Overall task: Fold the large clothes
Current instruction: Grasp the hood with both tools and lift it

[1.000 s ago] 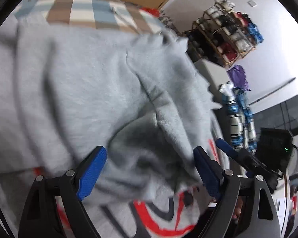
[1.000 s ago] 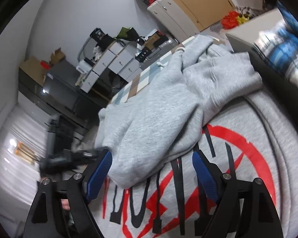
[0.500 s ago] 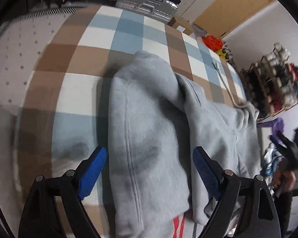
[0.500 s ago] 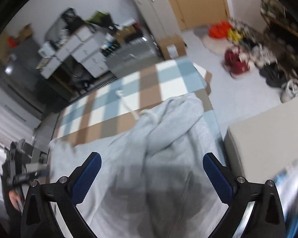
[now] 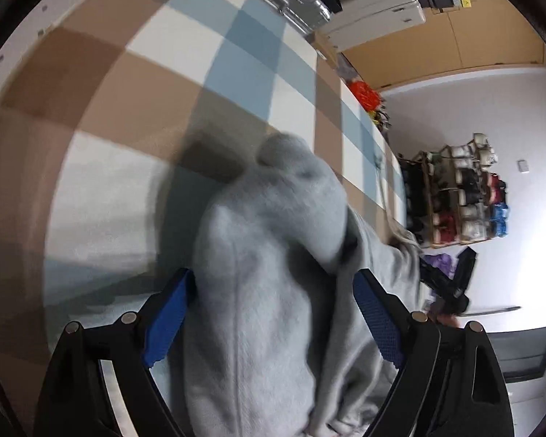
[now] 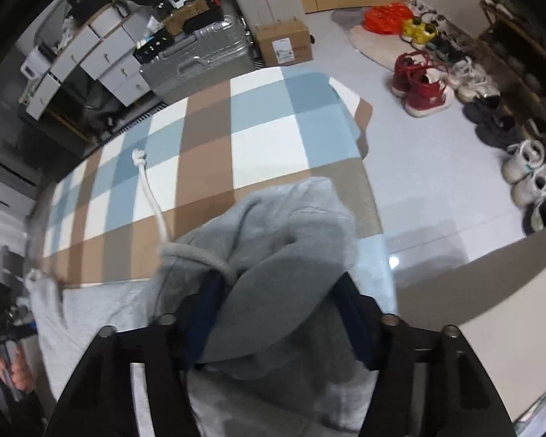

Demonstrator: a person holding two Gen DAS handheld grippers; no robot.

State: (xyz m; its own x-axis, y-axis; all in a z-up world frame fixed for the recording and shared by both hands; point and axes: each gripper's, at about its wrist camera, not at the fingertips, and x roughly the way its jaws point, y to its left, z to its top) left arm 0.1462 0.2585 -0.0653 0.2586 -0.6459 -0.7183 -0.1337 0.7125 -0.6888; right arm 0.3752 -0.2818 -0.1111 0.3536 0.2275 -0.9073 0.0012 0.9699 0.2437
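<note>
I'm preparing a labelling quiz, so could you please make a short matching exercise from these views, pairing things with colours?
Things:
1. hoodie
2. suitcase
3. high-top shoes
4. drawstring

Colours:
A. red
B. white
C. grey
D. silver

Pairs: 1-C, 2-D, 3-A, 4-B
</note>
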